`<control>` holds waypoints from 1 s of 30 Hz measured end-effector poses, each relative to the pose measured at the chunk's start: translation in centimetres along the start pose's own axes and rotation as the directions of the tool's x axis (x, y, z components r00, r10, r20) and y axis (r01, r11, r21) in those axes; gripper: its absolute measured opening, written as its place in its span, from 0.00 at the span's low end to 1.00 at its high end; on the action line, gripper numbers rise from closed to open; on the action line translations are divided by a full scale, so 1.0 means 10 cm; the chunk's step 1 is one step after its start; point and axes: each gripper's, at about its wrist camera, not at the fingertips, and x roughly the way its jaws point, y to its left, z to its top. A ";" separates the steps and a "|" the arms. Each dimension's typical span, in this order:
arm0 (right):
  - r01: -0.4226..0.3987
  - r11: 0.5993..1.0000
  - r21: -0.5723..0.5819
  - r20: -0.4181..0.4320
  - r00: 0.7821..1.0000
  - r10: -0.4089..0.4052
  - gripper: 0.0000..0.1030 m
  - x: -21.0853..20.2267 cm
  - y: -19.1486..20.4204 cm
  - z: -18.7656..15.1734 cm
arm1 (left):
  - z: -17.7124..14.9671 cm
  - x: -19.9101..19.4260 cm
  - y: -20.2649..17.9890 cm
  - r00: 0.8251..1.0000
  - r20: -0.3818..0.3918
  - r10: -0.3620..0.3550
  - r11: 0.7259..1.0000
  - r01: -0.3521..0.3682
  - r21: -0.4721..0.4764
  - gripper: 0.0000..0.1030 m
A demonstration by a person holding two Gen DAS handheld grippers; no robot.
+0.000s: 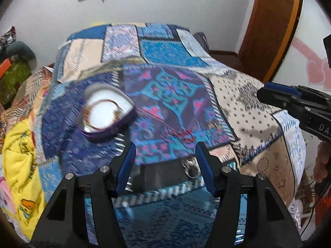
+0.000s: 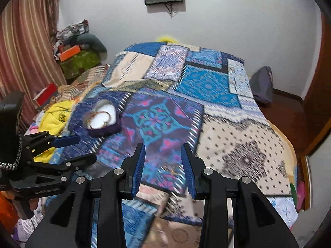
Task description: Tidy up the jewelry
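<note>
A purple heart-shaped jewelry box (image 1: 105,113) with a white lining lies open on the patterned bedspread (image 1: 165,47), with a thin bangle or necklace inside. It also shows in the right wrist view (image 2: 103,119). Two silver rings (image 1: 191,166) lie on a dark strip close to the right finger of my left gripper (image 1: 165,150), which is open and empty. A red thread or chain (image 1: 182,134) lies on the cloth just beyond. My right gripper (image 2: 163,153) is open and empty above the bedspread.
The right gripper enters the left wrist view from the right (image 1: 289,101); the left gripper shows at the left of the right wrist view (image 2: 62,150). Yellow cloth (image 1: 18,155) and piled clutter (image 2: 78,49) lie left of the bed. A wooden door (image 1: 269,26) stands right.
</note>
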 end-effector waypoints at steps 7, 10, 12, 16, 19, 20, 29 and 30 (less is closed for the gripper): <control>0.028 0.998 0.048 -0.058 0.998 -0.025 0.31 0.05 -0.25 -0.23 | -0.21 0.31 -0.21 0.992 -0.106 -0.061 0.998 0.062 0.000 0.57; 0.032 0.998 0.056 -0.080 0.996 -0.028 0.31 0.08 -0.31 -0.31 | -0.28 0.39 -0.29 0.989 -0.128 -0.075 0.997 0.078 0.016 0.57; 0.029 0.998 0.060 -0.095 0.995 -0.023 0.31 0.12 -0.32 -0.35 | -0.32 0.43 -0.31 0.986 -0.139 -0.090 0.995 0.094 0.018 0.57; 0.006 0.998 0.060 -0.123 0.992 0.001 0.31 0.22 -0.32 -0.42 | -0.35 0.46 -0.31 0.988 -0.126 -0.088 0.996 0.091 0.018 0.56; -0.027 0.998 0.063 -0.153 0.987 0.036 0.31 0.35 -0.30 -0.44 | -0.35 0.48 -0.31 0.991 -0.112 -0.077 0.997 0.080 0.024 0.51; -0.035 0.997 0.066 -0.160 0.986 0.045 0.31 0.39 -0.30 -0.44 | -0.35 0.49 -0.31 0.991 -0.107 -0.075 0.996 0.078 0.030 0.50; -0.065 0.995 0.078 -0.229 0.970 0.081 0.31 0.82 -0.25 -0.45 | -0.42 0.49 -0.29 0.997 -0.064 -0.054 0.996 0.058 0.064 0.36; -0.064 0.995 0.082 -0.232 0.969 0.081 0.31 0.84 -0.25 -0.45 | -0.41 0.49 -0.28 0.996 -0.061 -0.058 0.996 0.061 0.059 0.35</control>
